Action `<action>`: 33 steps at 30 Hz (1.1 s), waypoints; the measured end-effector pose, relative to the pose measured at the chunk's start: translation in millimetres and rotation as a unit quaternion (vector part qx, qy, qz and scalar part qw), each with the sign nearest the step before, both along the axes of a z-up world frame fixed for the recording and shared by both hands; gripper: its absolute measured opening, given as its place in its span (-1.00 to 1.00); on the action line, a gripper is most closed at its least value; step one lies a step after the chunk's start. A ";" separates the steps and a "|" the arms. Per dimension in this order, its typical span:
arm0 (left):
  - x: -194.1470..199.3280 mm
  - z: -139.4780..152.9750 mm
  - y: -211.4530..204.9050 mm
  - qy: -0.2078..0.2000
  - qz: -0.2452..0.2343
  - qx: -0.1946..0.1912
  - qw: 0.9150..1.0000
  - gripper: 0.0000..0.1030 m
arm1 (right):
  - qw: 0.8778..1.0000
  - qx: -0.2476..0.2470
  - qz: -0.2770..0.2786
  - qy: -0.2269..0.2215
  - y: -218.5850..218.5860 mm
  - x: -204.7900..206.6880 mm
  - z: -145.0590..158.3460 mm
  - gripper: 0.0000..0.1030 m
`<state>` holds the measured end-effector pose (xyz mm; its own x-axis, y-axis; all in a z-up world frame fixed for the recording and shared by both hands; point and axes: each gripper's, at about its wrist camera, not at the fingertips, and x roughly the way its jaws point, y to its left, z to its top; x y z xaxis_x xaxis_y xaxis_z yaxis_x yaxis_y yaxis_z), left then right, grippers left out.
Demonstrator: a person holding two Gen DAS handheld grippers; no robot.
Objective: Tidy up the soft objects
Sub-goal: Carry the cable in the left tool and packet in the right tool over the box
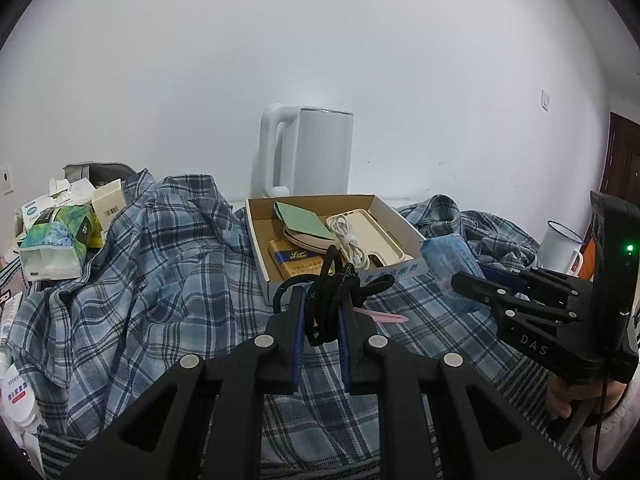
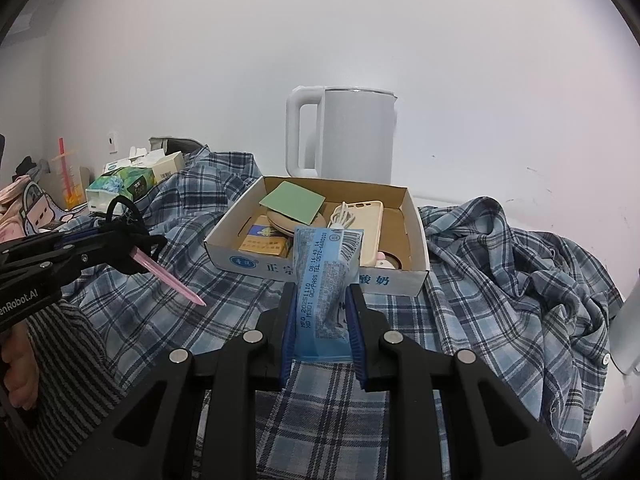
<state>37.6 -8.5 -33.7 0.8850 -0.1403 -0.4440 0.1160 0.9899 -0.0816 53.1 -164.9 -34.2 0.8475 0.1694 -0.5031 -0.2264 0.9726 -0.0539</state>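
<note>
Hair ties [image 1: 332, 300], bunched loosely, are hanging from the clenched left hand-held gripper [image 1: 322, 320] above the plaid shirt [image 1: 160, 280] while the right hand-held gripper [image 2: 322, 320] is pinching a blue tissue pack [image 2: 326, 280] before the cardboard box [image 2: 416, 240], so a loop is likely slipping free or snagging.

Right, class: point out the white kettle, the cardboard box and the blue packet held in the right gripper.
white kettle [image 2: 356, 136], right wrist view, middle of its body.
cardboard box [image 2: 320, 276], right wrist view, its printed front wall.
blue packet [image 2: 324, 292], right wrist view, printed face between the right gripper's fingers.
</note>
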 end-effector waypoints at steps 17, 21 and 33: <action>-24.3 80.3 -13.0 -0.077 0.005 0.014 0.997 -0.70 | 0.993 0.022 0.025 -0.113 -3.2 -30.1 86.6 -0.57; -20.5 121.5 -19.0 -0.126 0.009 0.030 0.992 -0.70 | 0.986 0.015 0.015 -0.163 -2.4 -29.6 137.6 -0.56; 69.4 198.8 -25.7 -0.166 0.030 0.018 0.986 -0.70 | 0.987 0.018 -0.012 -0.156 -2.5 62.0 195.4 -0.56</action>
